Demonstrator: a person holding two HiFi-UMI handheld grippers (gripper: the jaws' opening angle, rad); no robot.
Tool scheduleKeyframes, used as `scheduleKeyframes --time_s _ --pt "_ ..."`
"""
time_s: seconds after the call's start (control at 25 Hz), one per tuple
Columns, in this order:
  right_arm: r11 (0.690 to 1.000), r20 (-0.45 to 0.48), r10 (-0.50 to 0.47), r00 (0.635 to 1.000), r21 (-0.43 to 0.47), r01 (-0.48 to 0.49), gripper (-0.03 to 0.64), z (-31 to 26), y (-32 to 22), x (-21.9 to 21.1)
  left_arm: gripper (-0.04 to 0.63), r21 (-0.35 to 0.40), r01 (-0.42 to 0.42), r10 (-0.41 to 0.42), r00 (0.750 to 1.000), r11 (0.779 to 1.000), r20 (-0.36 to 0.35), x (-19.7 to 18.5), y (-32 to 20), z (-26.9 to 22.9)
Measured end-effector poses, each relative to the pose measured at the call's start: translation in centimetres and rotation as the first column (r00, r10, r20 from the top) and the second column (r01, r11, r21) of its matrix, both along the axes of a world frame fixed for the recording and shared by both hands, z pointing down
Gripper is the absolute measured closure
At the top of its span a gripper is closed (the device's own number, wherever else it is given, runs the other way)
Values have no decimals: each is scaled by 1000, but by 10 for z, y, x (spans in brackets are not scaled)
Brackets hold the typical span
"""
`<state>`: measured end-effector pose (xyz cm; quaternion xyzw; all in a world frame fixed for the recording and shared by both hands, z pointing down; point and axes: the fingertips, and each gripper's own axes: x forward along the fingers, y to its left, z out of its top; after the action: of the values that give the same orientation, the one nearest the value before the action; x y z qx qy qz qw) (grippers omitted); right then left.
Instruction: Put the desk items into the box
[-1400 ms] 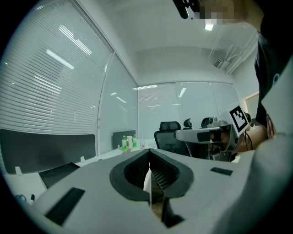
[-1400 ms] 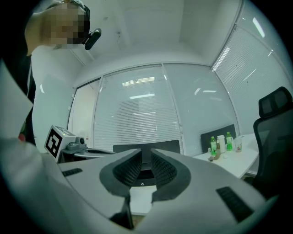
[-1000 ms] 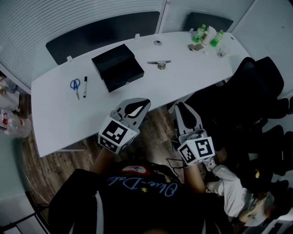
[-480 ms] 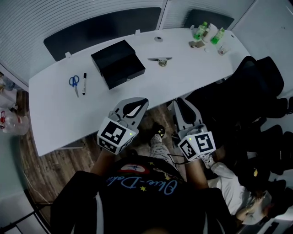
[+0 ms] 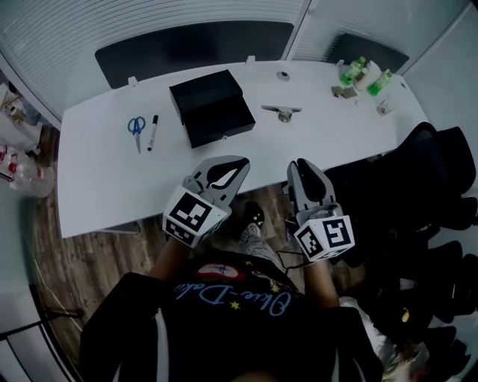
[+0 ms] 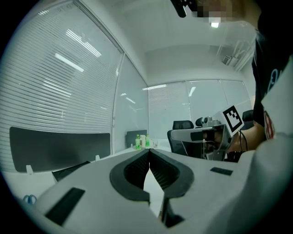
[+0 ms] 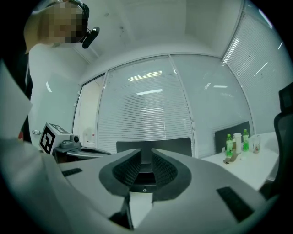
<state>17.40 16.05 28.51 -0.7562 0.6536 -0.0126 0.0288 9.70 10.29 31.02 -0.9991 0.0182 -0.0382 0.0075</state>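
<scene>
white table (image 5: 97,194) bears black box (image 5: 213,108), scissors (image 5: 136,127), marker (image 5: 152,133), 2 green bottles (image 5: 349,72).

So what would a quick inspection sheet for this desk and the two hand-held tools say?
Surface: white table, items spread along its far half.
Job's things: black box, lid down; blue-handled scissors and marker to its left; metal desk tool to its right.
Clutter: green bottles and a cup at the far right corner.
Grippers: left gripper shut, empty; right gripper open, empty.
Cables: thin dark lead by the right gripper.
Surroundings: black chairs, window blinds, wood floor.
</scene>
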Motion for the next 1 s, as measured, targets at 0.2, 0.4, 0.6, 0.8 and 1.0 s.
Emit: scheduleKeyframes --time_s 0.2,0.4,0.6,0.8,1.0 --pt "1000 3 -7 1000 -6 7 543 7 -9 21 588 10 12 -12 1000 1000 16 20 -8 0" --pt "1000 19 -2 1000 -12 2 540 17 -18 46 586 20 2 -3 999 1000 34 43 -14 5" --pt "999 19 -9 1000 -40 10 537 25 -28 67 588 19 -4 3 999 1000 51 68 -21 8" --pt "999 23 -16 1000 -48 17 532 31 -37 88 588 -1 -7 7 997 1000 74 90 -27 19" --pt "997 34 -26 999 -66 28 532 36 -47 110 588 -12 6 -5 995 1000 97 110 -36 25"
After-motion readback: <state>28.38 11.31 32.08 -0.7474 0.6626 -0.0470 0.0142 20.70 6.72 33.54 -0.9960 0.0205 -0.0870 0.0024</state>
